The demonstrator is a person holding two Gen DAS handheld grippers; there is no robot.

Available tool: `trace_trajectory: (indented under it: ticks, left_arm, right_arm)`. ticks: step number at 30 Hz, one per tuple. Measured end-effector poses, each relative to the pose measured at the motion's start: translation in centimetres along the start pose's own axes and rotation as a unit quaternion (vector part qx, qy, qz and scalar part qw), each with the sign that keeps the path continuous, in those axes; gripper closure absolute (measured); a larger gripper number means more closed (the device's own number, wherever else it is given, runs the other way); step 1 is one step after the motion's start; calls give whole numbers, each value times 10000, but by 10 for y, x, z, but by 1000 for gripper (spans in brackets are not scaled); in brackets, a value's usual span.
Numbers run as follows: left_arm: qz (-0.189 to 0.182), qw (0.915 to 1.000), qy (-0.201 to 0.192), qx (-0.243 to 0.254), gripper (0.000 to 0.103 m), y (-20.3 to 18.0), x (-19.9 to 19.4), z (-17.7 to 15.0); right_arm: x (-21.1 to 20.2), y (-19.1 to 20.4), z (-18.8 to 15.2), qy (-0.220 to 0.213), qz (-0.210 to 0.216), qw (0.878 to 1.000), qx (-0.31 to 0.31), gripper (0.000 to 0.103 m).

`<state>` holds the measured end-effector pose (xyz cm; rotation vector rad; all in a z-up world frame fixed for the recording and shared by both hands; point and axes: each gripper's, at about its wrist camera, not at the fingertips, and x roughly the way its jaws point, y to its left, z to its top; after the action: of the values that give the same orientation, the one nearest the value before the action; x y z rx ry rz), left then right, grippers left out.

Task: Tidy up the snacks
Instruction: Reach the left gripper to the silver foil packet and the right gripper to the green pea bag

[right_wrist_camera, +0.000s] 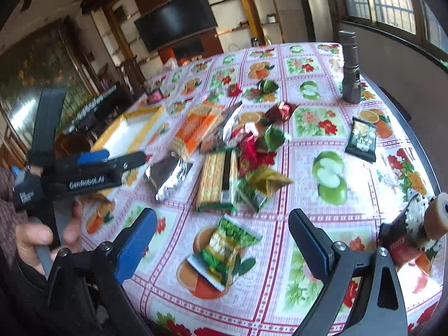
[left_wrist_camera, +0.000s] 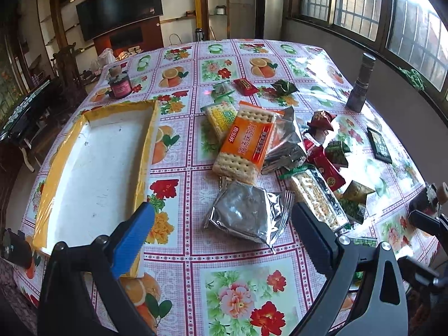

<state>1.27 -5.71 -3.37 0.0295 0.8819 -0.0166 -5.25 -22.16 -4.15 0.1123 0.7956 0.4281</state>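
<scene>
A pile of snacks lies mid-table: an orange cracker pack, a silver foil pouch, a long nut bar and several small wrapped candies. An empty yellow-rimmed white tray sits at the left. My left gripper is open and empty, its fingers either side of the silver pouch, above it. My right gripper is open and empty above a green biscuit packet. The right wrist view also shows the orange pack, silver pouch, nut bar, tray and the left gripper.
A grey flashlight stands at the right, a small pink jar behind the tray, a dark packet near the right edge. A corked bottle lies beside my right gripper. The floral tablecloth covers the table.
</scene>
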Motion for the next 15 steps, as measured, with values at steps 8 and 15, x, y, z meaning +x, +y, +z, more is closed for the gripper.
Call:
trace_trajectory:
  ticks: [8, 15]
  left_arm:
    - [-275, 9987, 366, 225, 5, -12, 23, -7]
    - [-127, 9989, 419, 173, 5, -12, 28, -8]
  right_arm:
    - [15, 14, -18, 395, -327, 9984, -233, 8]
    - [25, 11, -23, 277, -310, 9990, -183, 8]
